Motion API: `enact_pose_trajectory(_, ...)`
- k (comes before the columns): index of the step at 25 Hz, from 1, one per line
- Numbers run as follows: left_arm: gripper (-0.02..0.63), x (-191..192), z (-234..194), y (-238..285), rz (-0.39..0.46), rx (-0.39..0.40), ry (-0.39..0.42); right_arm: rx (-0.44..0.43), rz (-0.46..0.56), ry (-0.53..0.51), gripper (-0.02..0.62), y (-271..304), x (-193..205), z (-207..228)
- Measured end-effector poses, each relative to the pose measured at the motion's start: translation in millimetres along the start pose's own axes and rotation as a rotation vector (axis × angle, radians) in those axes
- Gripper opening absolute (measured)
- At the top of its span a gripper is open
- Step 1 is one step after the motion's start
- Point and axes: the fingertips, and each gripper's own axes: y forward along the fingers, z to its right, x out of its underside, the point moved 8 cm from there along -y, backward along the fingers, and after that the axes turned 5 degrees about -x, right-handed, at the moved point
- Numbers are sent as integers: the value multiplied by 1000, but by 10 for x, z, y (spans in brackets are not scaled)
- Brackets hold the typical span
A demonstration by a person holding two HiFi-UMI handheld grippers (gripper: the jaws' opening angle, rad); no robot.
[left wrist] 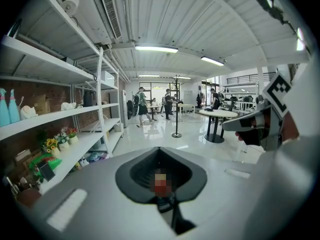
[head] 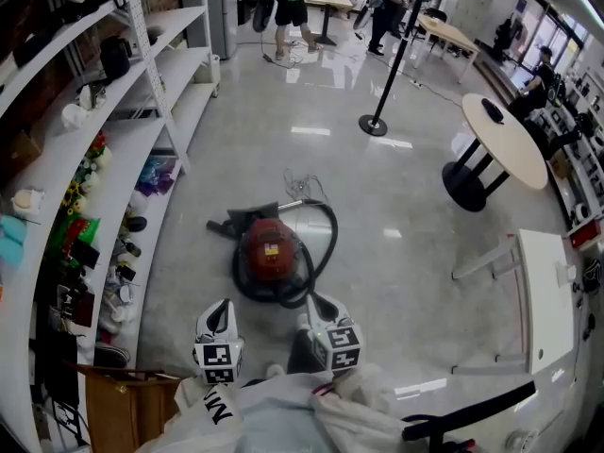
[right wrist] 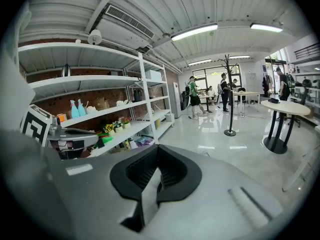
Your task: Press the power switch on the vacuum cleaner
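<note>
A red vacuum cleaner (head: 272, 251) sits on the glossy floor (head: 406, 215). Just behind it hover the left gripper (head: 219, 311) and right gripper (head: 323, 308), fingers together, holding nothing.

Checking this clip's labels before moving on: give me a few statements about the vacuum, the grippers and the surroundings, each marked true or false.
1. The vacuum cleaner is red and sits on the floor. True.
2. The right gripper is pressing on it. False: it is held clear of the vacuum.
3. The shelves stand at the person's left. True.
4. The left gripper holds the black hose. False: it holds nothing; the hose lies looped round the vacuum.
</note>
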Motion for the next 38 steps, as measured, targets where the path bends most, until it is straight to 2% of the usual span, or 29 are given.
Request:
enact_pose_trajectory(14,0,-357,116,666,-9,1,24,-23,3,12,0,417,-334,527)
enact_pose_trajectory(38,0,-704,264,1123,-34,-63,51,-107,-8,28,0,844,-633,1057)
